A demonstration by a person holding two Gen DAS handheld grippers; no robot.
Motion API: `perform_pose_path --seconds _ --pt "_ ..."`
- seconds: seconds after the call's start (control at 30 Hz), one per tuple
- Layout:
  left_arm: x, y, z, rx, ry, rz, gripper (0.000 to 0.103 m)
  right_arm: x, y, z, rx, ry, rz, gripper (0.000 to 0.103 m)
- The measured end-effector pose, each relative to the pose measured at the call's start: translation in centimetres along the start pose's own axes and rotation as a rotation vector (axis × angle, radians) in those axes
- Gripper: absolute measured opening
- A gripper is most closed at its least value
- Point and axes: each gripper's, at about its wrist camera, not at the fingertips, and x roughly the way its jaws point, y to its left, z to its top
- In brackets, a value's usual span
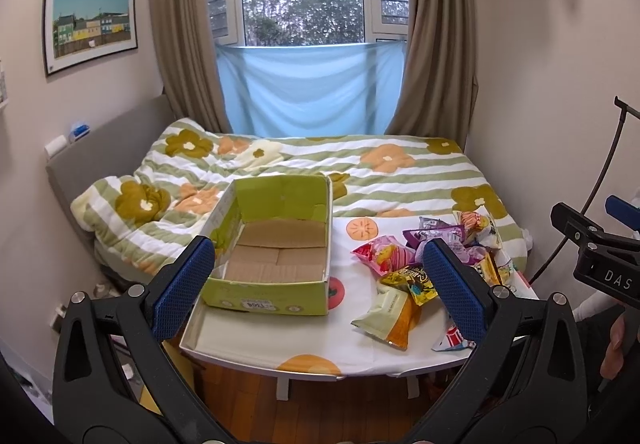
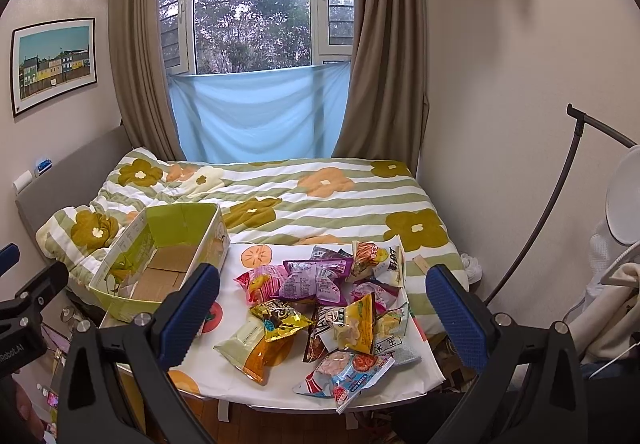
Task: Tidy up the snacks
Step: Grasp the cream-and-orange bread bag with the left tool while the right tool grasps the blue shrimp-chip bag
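Snack packets (image 2: 320,308) heaped beside empty green box (image 1: 276,244).

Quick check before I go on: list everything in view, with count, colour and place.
Open cardboard box: one, green outside, brown floor, empty, table's left side.
Crinkly snack packets: a pile, exact count unclear; pink, purple, yellow, orange, pale blue; table's right side.
White fruit-print table: one, in front of bed.
Striped flower quilt: one, green-white, on bed.
Brown curtains: two, flanking window.
Pale blue cloth: one, below window.
Framed picture: one, left wall.
Left tongs: blue pads, open, empty.
Right tongs: blue pads, open, empty.
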Motion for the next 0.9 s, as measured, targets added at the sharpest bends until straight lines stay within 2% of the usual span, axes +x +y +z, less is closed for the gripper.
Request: perform_pose_path --seconds 0.23,0.4,0.63,0.73,0.9 --pt "1.7 -0.8 0.3 0.013 0.058 -0.032 0.103 0.0 -1.4 -0.2 0.006 0.011 -0.024 0.103" --pt "5.7 -2.6 -1.4 0.078 0.133 -0.089 0.103 2.0 -3.0 -1.6 0.015 0.061 -0.008 0.103" --pt "13.6 -5.1 -5.7 0.175 0.302 -0.237 0.103 8.1 -4.2 -7.1 0.104 0.249 0.004 0.103" --pt "17.2 -6.1 -7.8 0.207 0.382 -0.298 0.103 10.5 -4.2 -9.6 0.127 0.323 -0.021 0.103" --pt "22.7 -8.0 -10.9 0.29 0.485 -0.371 0.103 14.1 -4.8 -12.7 0.237 0.413 -0.021 0.103"
